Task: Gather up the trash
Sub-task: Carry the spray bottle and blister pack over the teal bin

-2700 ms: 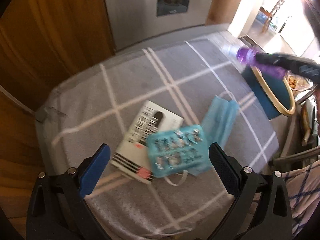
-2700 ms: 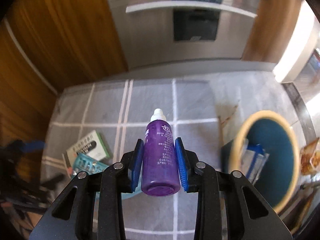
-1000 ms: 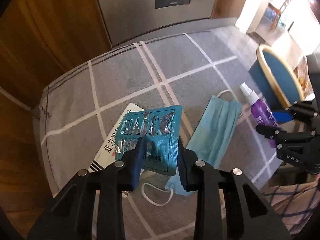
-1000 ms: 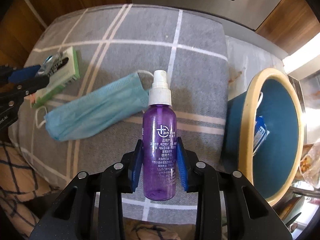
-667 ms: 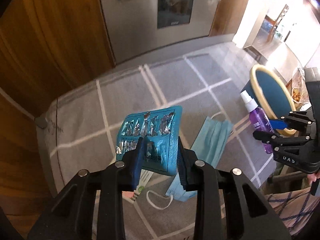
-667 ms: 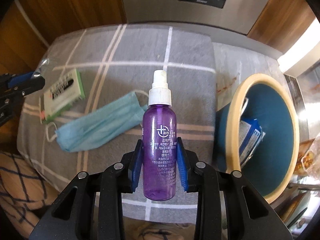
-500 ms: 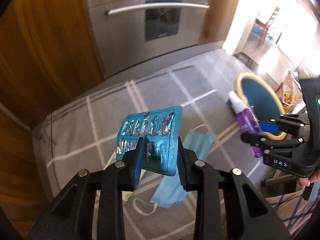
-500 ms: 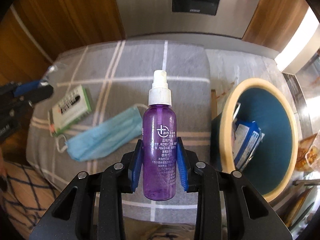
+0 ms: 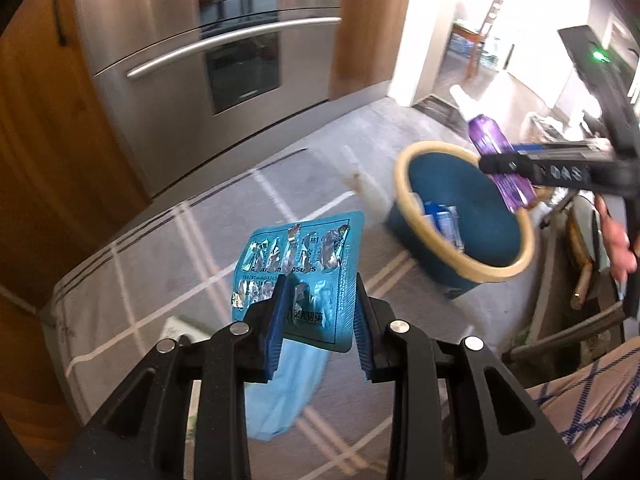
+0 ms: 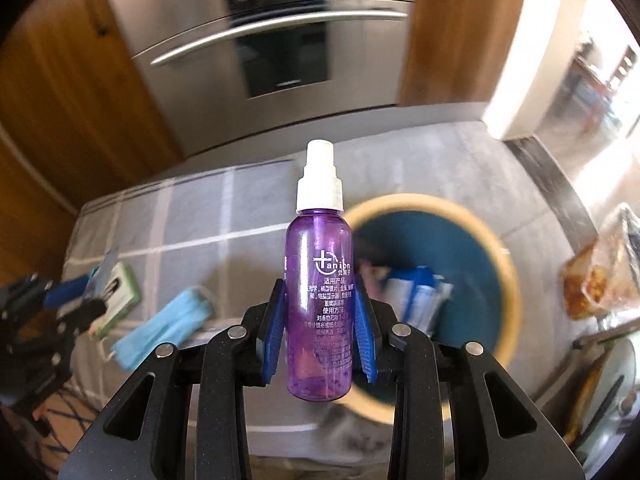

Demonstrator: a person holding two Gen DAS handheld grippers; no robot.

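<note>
1. Since a moment ago, both grippers are lifting away from the grey checked cloth [image 10: 192,232] and swinging toward the blue bin [image 9: 404,160] at the cloth's right edge.
2. The right gripper [image 10: 319,334] is clamping a purple spray bottle [image 10: 319,280] upright by its lower body and carrying it over the bin's rim, probably for dropping.
3. The left gripper [image 9: 317,322] is pinching a teal blister pack [image 9: 304,256] by its bottom edge, foil facing up, short of the bin.
4. A blue face mask [image 10: 168,326] and a green-edged box [image 10: 120,292] are lying near the cloth's left edge, awaiting collection.
</note>
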